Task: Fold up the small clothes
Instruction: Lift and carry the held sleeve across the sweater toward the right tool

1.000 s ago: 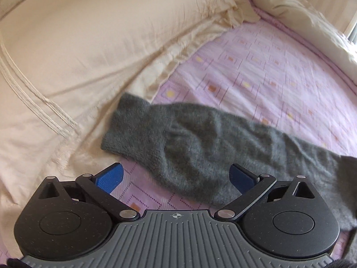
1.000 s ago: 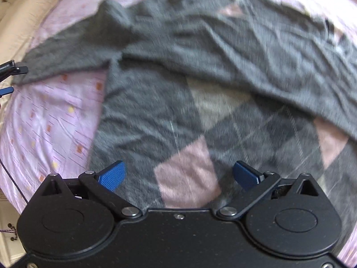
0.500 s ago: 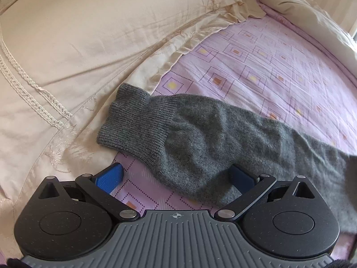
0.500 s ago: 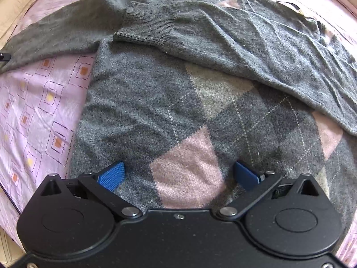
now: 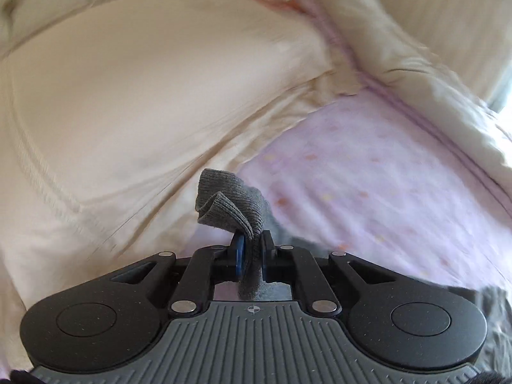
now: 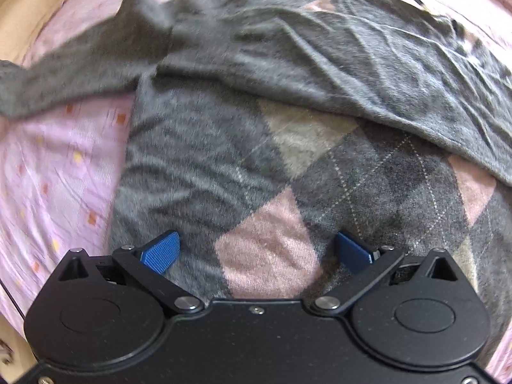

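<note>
A grey sweater (image 6: 224, 147) with pink and beige argyle diamonds lies spread on the lilac bed sheet (image 6: 57, 172). One sleeve is folded across its chest; the other sleeve (image 6: 64, 76) stretches out to the left. In the left wrist view my left gripper (image 5: 251, 246) is shut on that sleeve's ribbed cuff (image 5: 227, 201), which stands bunched above the blue pads, lifted off the sheet. My right gripper (image 6: 256, 249) hovers open over the sweater's lower body, a pink diamond between its blue pads (image 6: 161, 251), touching nothing.
A large cream pillow (image 5: 144, 96) fills the left and back of the left wrist view. A cream duvet edge (image 5: 416, 73) runs along the right. Patterned lilac sheet (image 5: 368, 185) lies bare between them. Cream bedding borders the sheet at the far left (image 6: 38, 6).
My left gripper closed on the sleeve cuff and rose, lifting the cuff off the sheet. The outstretched sleeve has shifted in the right wrist view. The right gripper stays open over the sweater.
</note>
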`<action>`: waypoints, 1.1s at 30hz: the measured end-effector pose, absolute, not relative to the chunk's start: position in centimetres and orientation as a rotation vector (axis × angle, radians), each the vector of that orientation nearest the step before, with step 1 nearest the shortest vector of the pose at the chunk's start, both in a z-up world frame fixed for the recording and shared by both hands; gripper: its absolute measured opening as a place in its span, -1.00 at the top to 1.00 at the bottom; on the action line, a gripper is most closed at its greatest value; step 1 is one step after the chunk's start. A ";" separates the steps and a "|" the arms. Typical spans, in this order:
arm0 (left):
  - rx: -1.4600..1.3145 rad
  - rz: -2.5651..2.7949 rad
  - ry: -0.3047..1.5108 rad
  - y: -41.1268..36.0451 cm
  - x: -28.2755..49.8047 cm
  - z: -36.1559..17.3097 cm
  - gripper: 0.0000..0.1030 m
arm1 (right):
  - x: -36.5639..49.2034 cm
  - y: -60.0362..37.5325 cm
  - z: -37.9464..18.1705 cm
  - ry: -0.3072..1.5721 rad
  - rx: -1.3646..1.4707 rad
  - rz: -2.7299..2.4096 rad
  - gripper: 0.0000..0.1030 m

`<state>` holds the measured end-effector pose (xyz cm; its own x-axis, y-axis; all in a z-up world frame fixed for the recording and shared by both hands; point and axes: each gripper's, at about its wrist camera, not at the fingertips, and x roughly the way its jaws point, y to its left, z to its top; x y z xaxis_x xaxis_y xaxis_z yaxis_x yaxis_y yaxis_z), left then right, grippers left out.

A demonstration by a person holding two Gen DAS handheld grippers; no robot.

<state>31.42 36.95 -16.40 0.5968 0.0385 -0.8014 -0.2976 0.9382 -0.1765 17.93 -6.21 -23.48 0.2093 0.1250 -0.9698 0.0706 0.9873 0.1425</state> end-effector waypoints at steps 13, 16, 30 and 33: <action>-0.211 -0.256 0.667 19.1 28.1 -4.7 0.81 | 16.8 -12.3 -18.3 1.156 0.336 0.009 -0.99; -0.198 -0.325 0.663 14.6 27.1 -4.2 0.81 | 15.7 -14.0 -17.5 1.127 0.355 0.014 -0.99; -0.095 -0.499 0.844 -4.8 24.9 -10.4 0.79 | 10.8 -23.8 -17.2 1.113 0.444 -0.047 -0.99; -0.045 -0.515 0.872 -7.2 24.8 -11.4 0.57 | 10.7 -25.1 -17.4 1.112 0.447 -0.050 -0.99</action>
<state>24.79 -7.24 -11.39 0.5301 -0.4493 -0.7192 0.4130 0.8775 -0.2438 10.72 -25.15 -17.44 0.4513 0.1814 -0.8737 0.2589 0.9104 0.3227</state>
